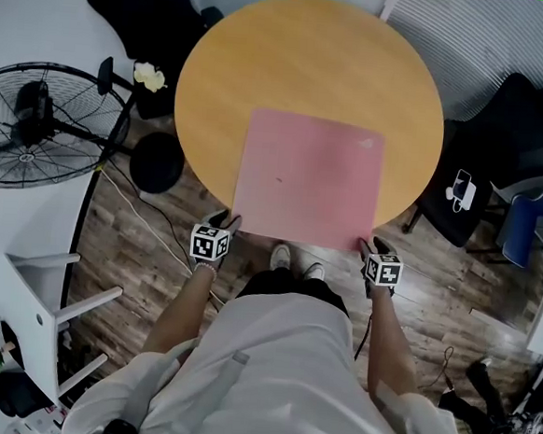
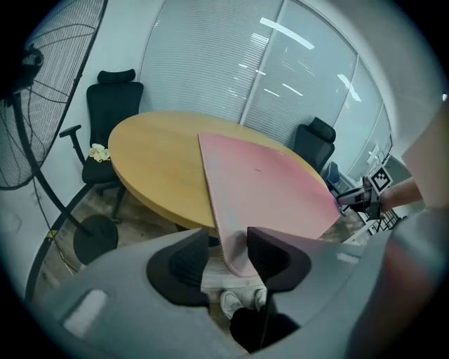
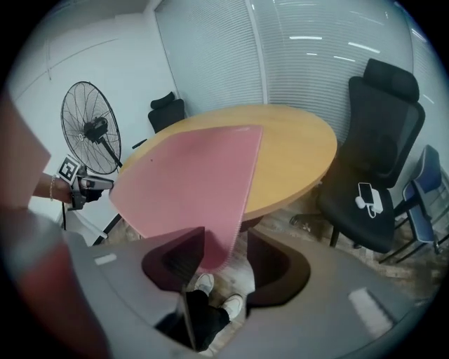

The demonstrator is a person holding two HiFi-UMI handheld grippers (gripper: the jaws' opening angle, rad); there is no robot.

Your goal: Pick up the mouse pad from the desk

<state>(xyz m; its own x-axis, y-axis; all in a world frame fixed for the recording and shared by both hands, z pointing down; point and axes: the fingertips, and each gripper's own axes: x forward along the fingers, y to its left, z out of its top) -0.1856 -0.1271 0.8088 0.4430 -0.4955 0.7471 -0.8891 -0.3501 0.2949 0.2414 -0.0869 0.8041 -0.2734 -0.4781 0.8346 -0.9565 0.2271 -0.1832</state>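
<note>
A large pink mouse pad [image 1: 307, 177] lies on the round wooden table [image 1: 302, 64], its near edge hanging over the table's rim towards me. My left gripper [image 1: 224, 225] is at the pad's near left corner. In the left gripper view the drooping pad corner [image 2: 235, 245] hangs between the jaws of the left gripper [image 2: 228, 256], resting against one jaw with a gap to the other. My right gripper [image 1: 374, 248] is at the near right corner. There the pad corner [image 3: 210, 245] likewise sits loose inside the wide jaws of the right gripper [image 3: 224, 259].
A standing fan [image 1: 36, 123] and its cable are on the floor at left. A black office chair [image 1: 501, 155] with a phone [image 1: 463, 189] on its seat stands right of the table. Another black chair [image 1: 147, 14] is at the far left, and a white stool [image 1: 41, 287] near me.
</note>
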